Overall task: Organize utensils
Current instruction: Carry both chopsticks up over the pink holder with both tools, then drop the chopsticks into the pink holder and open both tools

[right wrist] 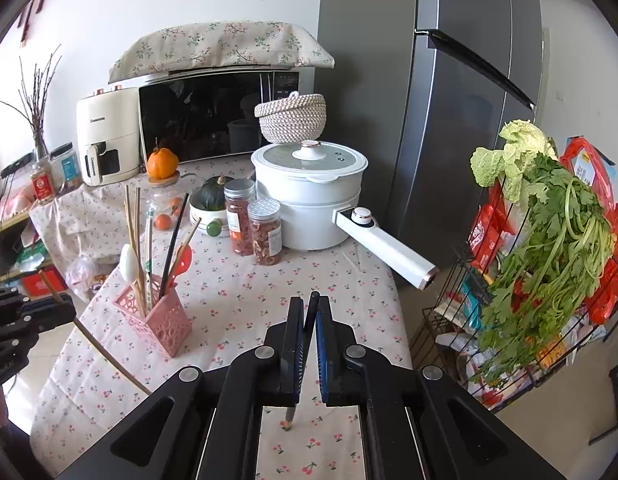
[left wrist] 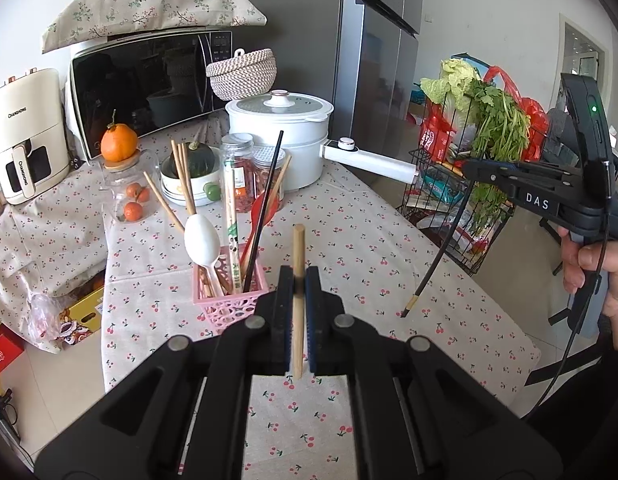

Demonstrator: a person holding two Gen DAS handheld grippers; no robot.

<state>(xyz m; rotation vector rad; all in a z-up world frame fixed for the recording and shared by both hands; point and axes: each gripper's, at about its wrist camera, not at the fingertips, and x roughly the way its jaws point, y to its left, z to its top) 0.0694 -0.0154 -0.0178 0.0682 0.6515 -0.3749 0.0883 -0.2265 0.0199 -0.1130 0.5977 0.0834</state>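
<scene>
Left wrist view: left tongs clamped on one wooden chopstick, upright; pink holder just ahead and left on the worktop; inside, counted roughly: one white spoon, one red spoon, one black chopstick, several wooden ones

Right wrist view: right tongs clamped on one black chopstick, tip hanging below; holder ahead, left. Judged step: carrying both to the holder; next, lowering tip-first, then letting go
</scene>
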